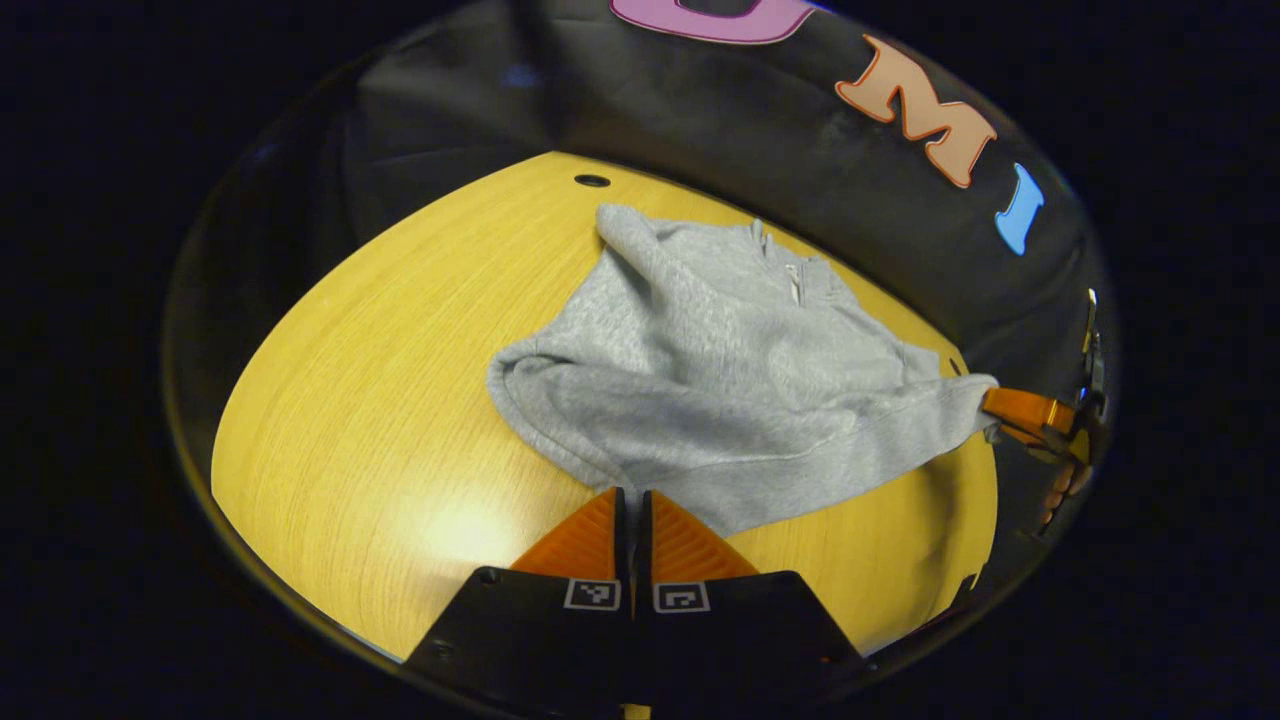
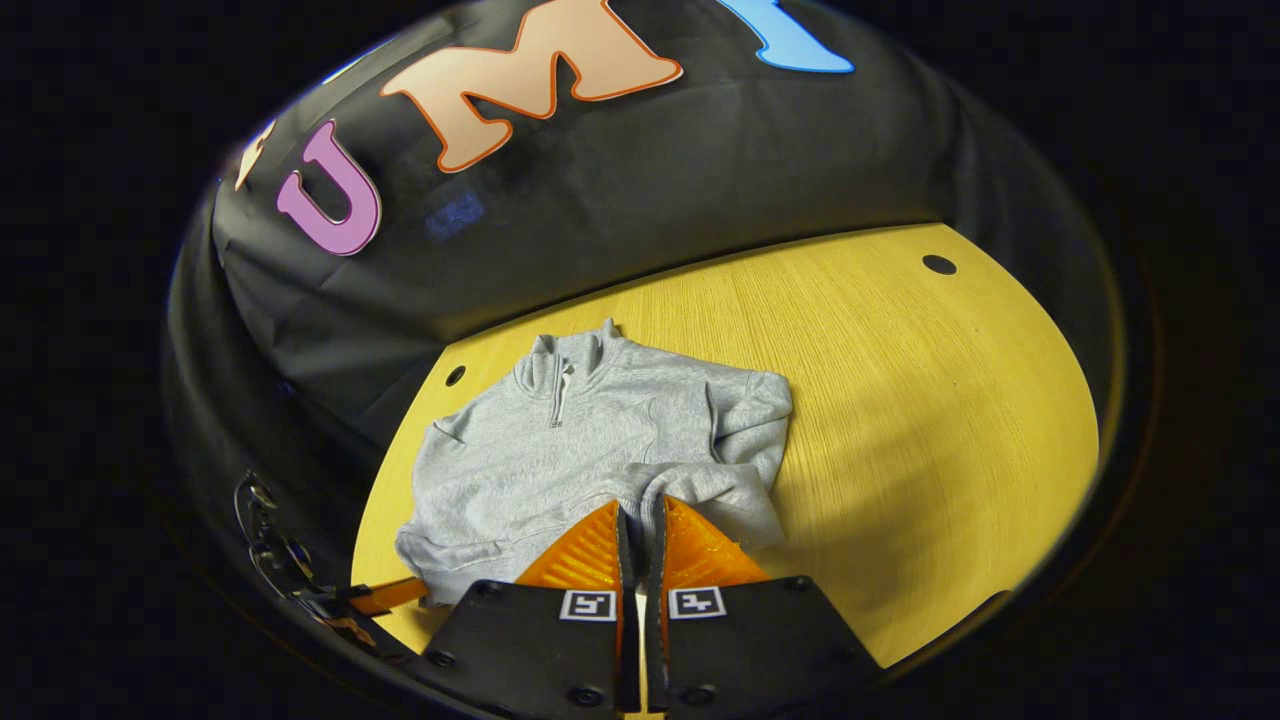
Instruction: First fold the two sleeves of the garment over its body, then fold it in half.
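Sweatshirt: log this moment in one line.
sweatshirt: on table, sleeves folded in | left gripper: shut on hem | right gripper: shut on cuff | half-fold: pending

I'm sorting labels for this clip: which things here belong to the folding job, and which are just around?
Job: grey zip-neck sweatshirt; left gripper; right gripper, both pinching its cloth.
Around: wooden table; holes in the tabletop.

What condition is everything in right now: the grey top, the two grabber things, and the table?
Grey sweatshirt: lying on the table, rumpled, both sleeves drawn in over the body, not yet folded in half.
Collar zip: partly open.
Left gripper: fingers closed on the sweatshirt's near edge.
Right gripper: fingers closed on a sleeve cuff.
Wooden table: bare beside the sweatshirt.
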